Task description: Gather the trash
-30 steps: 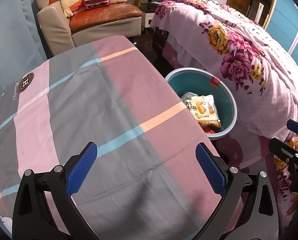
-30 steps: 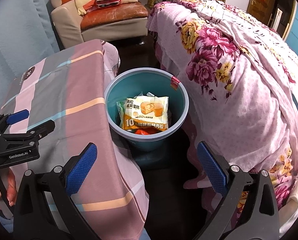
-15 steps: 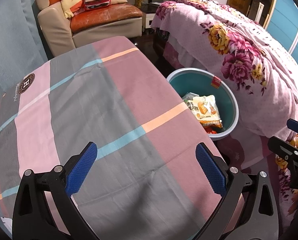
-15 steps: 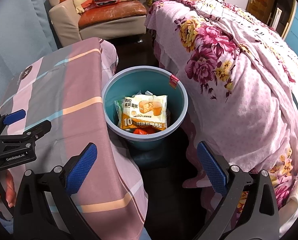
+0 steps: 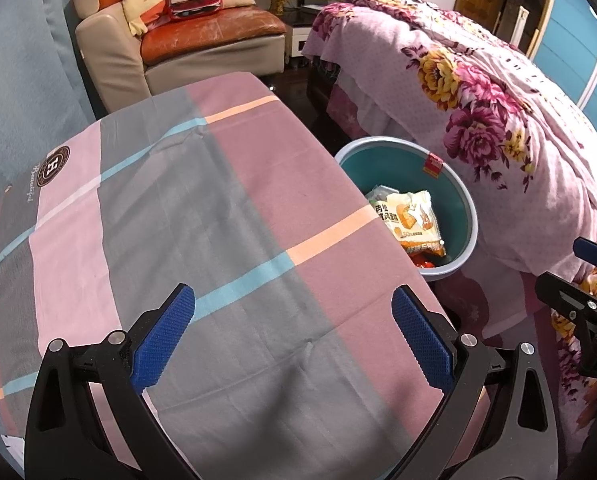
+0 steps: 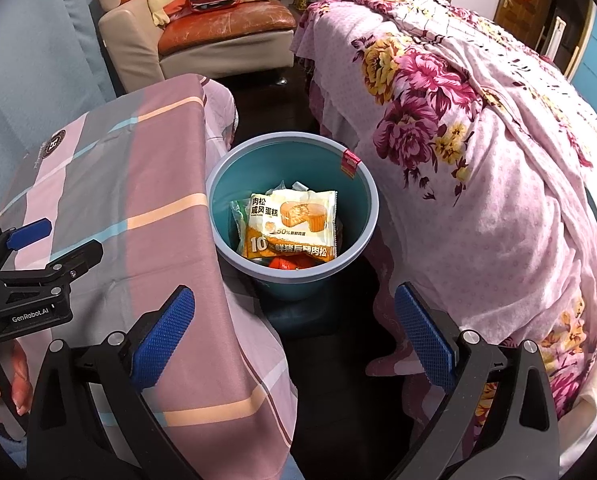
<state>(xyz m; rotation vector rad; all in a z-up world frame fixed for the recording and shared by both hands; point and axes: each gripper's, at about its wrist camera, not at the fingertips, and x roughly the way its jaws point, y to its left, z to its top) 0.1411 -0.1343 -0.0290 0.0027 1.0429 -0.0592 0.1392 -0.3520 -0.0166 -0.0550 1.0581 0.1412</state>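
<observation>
hidden: wrappers under the cake packet (image 6: pixel 291 226) in the bin (image 6: pixel 368 184) | bin's near wall behind tablecloth (image 5: pixel 226 216) | left gripper (image 6: pixel 38 256) cut by edge

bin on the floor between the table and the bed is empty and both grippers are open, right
Not quite: the bin is not empty. The right wrist view shows a snack wrapper lying in it on top of other trash. Both the left gripper and the right gripper are open.

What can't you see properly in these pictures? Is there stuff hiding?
- Under the yellow cake wrapper in the blue bin: right wrist view shows only slivers of other packets; the wrapper covers them.
- Near side of the bin: left wrist view, the checked table cloth hides it.
- Floor beside the bin: too dark to tell in either view.
- Left gripper and right gripper are both open and empty.
</observation>
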